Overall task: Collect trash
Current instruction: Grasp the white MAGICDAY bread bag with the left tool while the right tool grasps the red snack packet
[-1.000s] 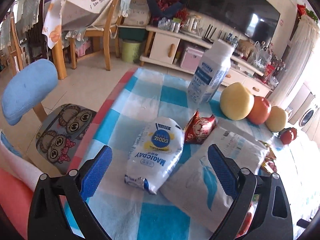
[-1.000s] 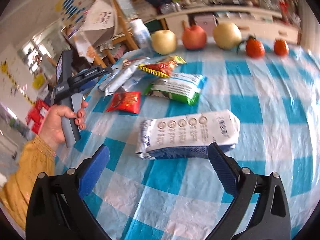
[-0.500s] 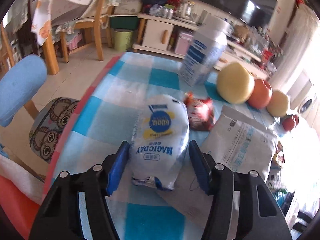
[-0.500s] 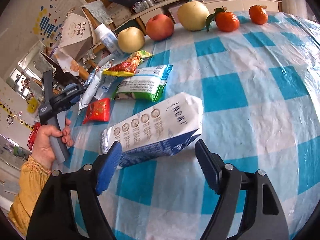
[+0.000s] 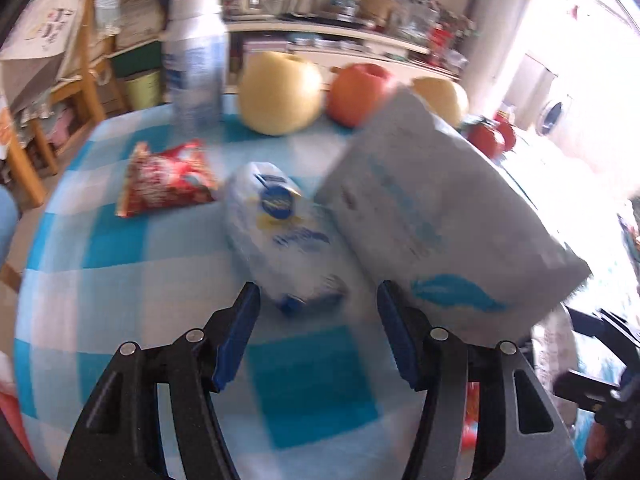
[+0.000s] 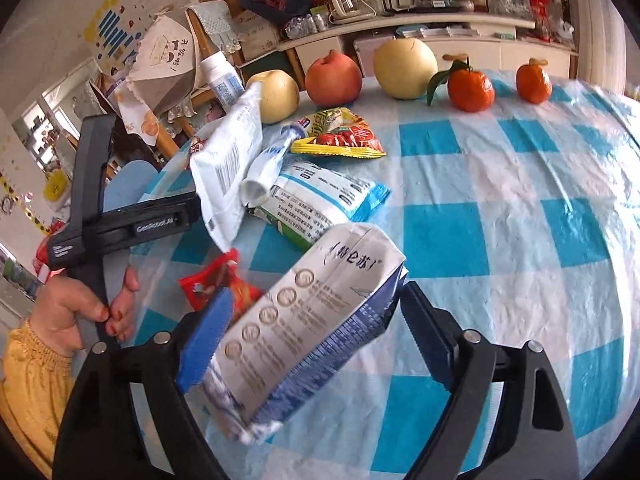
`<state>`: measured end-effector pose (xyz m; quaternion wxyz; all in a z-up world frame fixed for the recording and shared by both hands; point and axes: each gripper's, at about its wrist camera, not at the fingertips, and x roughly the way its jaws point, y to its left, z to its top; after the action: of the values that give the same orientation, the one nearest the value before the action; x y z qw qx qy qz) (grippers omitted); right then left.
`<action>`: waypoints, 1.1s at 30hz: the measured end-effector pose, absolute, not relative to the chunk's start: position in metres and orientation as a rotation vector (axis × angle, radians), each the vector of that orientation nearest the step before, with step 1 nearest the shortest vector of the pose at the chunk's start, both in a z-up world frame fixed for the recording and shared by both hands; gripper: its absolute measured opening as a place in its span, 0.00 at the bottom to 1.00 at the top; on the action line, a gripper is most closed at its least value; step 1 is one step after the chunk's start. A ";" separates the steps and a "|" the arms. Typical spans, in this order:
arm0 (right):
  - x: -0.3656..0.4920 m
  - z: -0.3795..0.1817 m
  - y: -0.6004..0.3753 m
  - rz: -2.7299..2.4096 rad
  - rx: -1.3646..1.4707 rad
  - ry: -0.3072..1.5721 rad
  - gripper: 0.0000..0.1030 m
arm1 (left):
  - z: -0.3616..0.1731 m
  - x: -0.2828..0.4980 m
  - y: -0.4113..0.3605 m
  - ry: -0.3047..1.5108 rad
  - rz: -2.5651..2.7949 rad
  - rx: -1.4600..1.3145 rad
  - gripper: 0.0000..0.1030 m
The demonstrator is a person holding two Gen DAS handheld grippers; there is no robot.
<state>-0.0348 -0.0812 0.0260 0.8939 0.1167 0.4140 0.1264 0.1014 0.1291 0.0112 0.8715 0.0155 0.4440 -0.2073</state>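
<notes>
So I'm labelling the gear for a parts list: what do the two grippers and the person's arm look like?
Both the left gripper and the right gripper have black frames, silver rivets and blue ribbed pads. The left gripper's black body carries white lettering in the right wrist view. The hand has red nail polish and a mustard-yellow sleeve.

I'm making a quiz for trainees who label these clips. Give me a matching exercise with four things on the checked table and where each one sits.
Things:
1. milk carton
2. white bottle
3. red fruit
4. leafy tangerine

Places:
A. between two yellow pears
B. between the right tongs
C. next to the plain tangerine
D. upright at the left end of the fruit row

Pairs: 1-B, 2-D, 3-A, 4-C
</notes>
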 end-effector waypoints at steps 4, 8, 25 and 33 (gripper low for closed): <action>-0.038 0.023 -0.083 0.221 0.225 0.883 0.85 | 0.016 0.096 0.128 0.912 -0.398 0.030 0.67; -0.044 0.020 -0.076 0.214 0.232 0.900 0.85 | 0.029 0.098 0.136 0.842 -0.322 0.008 0.78; -0.040 0.023 -0.081 0.161 0.037 0.916 0.90 | 0.011 0.134 0.143 0.917 -0.108 0.026 0.71; -0.038 0.021 -0.094 0.093 0.040 0.902 0.90 | 0.014 0.128 0.134 0.898 -0.125 0.061 0.56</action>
<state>-0.0375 -0.0941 0.0206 0.8987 0.0193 0.4358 0.0448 0.1276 0.1339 0.0137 0.8985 0.0295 0.4339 -0.0602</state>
